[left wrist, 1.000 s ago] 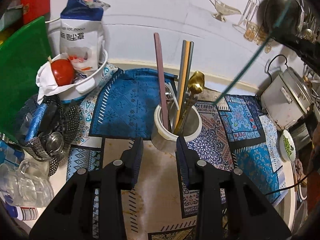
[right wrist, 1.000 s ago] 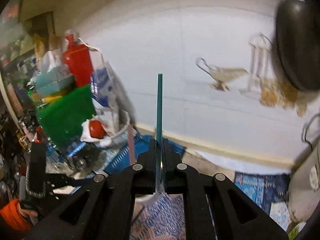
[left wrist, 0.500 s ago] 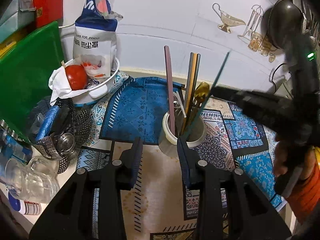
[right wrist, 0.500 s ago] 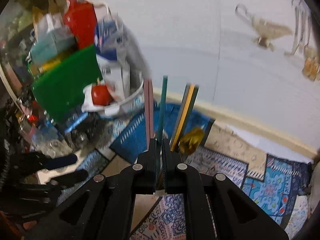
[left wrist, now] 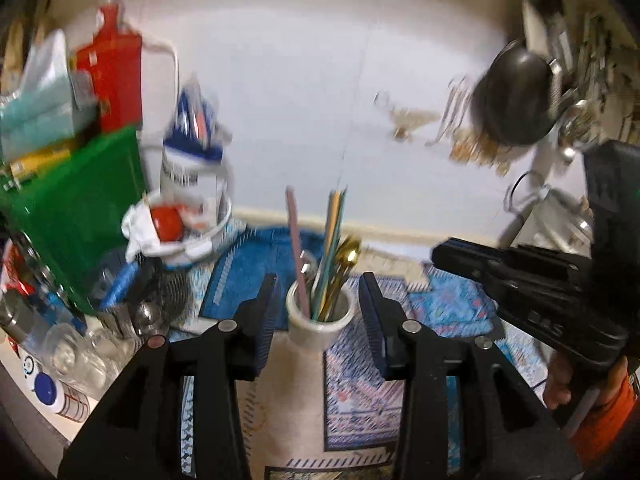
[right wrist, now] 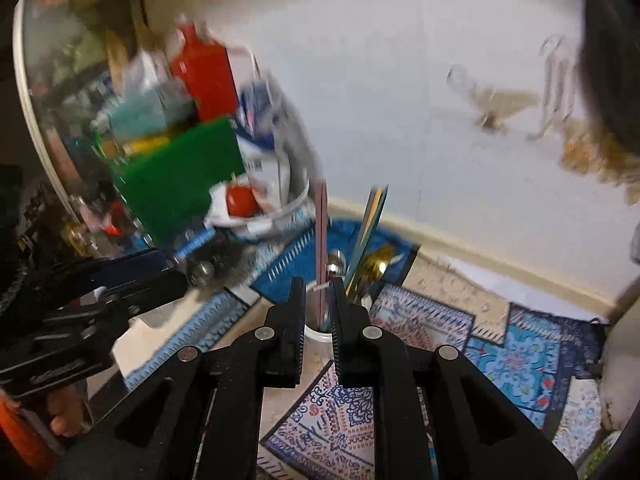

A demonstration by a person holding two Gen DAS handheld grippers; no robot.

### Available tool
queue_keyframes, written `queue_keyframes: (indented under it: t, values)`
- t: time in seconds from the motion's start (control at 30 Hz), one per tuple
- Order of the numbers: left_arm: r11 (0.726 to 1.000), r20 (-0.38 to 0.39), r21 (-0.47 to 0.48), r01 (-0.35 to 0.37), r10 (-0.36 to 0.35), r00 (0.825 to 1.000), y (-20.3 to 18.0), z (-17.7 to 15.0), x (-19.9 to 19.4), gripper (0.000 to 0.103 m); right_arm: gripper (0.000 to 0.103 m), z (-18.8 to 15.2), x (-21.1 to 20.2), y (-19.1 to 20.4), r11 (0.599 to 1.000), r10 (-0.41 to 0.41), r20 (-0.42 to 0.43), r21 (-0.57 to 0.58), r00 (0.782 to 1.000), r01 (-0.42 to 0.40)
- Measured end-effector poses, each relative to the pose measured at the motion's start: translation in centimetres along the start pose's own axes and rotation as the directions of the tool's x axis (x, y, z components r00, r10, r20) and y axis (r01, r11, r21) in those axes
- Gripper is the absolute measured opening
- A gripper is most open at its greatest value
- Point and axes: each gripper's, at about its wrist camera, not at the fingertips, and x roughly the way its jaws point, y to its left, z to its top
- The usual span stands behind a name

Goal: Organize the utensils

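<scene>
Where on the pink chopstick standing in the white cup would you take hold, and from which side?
Grip the pink chopstick on its bare upper length, well above the rim of the white cup. Come from above on its left side: it leans slightly that way, apart from the other sticks and the gold spoon bunched to its right.

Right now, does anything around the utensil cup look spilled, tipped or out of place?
Nothing stands out. The white cup stands upright on the patterned mat, with the chopsticks and gold spoon leaning inside it. Both views are motion-blurred, so small spills could be missed.
</scene>
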Motion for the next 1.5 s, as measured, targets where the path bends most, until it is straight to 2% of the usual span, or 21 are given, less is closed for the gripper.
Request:
queue_keyframes:
  t: [0.13, 0.2, 0.3, 0.37, 0.43, 0.47, 0.53, 0.6, 0.77, 0.83, 1.0, 1.2, 1.5]
  values:
    - [0.999, 0.117, 0.037, 0.004, -0.009, 0.993, -1.6, 1.3, -3.9, 0.045, 0.011, 0.8, -5.9, 0.9, 0.999, -0.032, 0.140, 0.008, 0.990, 0.031]
    - [0.998, 0.196, 0.061, 0.005, -0.016, 0.980, -2.5, 1.8, -6.5, 0.049, 0.011, 1.1, -8.8, 1.5, 0.999, -0.031, 0.209, 0.017, 0.977, 0.029]
    - [0.997, 0.273, 0.081, 0.017, -0.039, 0.961, -3.2, 2.2, -9.6, 0.055, 0.014, 1.1, -12.7, 2.7, 0.998, -0.064, 0.304, 0.020, 0.950, 0.061]
    - [0.995, 0.319, 0.092, 0.023, -0.052, 0.946, -3.6, 2.2, -11.6, 0.062, 0.027, 0.8, -14.5, 3.6, 0.996, -0.093, 0.349, 0.023, 0.932, 0.091]
    - [0.995, 0.354, 0.102, 0.014, -0.049, 0.934, -3.7, 2.0, -13.3, 0.070, 0.047, 0.3, -16.2, 4.6, 0.992, -0.128, 0.397, 0.039, 0.909, 0.123]
    - [0.994, 0.375, 0.108, 0.006, -0.047, 0.926, -3.7, 1.8, -14.3, 0.074, 0.052, 0.0, -16.9, 5.1, 0.990, -0.141, 0.413, 0.046, 0.900, 0.134]
    - [0.994, 0.397, 0.113, 0.001, -0.046, 0.917, -3.5, 1.2, -15.9, 0.085, 0.068, -0.5, -17.9, 6.1, 0.985, -0.172, 0.437, 0.063, 0.883, 0.161]
    - [0.993, 0.418, 0.114, -0.007, -0.041, 0.908, -3.1, 0.6, -17.3, 0.094, 0.077, -1.1, -18.8, 7.2, 0.977, -0.212, 0.459, 0.079, 0.863, 0.198]
    - [0.992, 0.432, 0.121, -0.023, -0.032, 0.901, -2.3, -0.8, -19.9, 0.098, 0.103, -2.2, -19.8, 9.7, 0.953, -0.297, 0.482, 0.100, 0.824, 0.285]
    - [0.993, 0.428, 0.119, -0.020, -0.034, 0.903, -2.2, -1.3, -20.5, 0.099, 0.103, -2.7, -20.0, 10.6, 0.944, -0.324, 0.483, 0.106, 0.813, 0.313]
    - [0.992, 0.428, 0.125, -0.010, -0.046, 0.902, -1.9, -2.2, -21.8, 0.099, 0.103, -3.4, -20.8, 11.4, 0.940, -0.338, 0.473, 0.120, 0.814, 0.321]
    - [0.992, 0.434, 0.125, -0.009, -0.046, 0.900, -1.8, -2.5, -22.2, 0.099, 0.103, -3.8, -21.3, 12.0, 0.929, -0.364, 0.480, 0.128, 0.799, 0.347]
    - [0.992, 0.429, 0.127, -0.016, -0.040, 0.902, -2.1, -2.7, -22.0, 0.099, 0.103, -4.1, -21.0, 12.2, 0.929, -0.366, 0.465, 0.133, 0.806, 0.345]
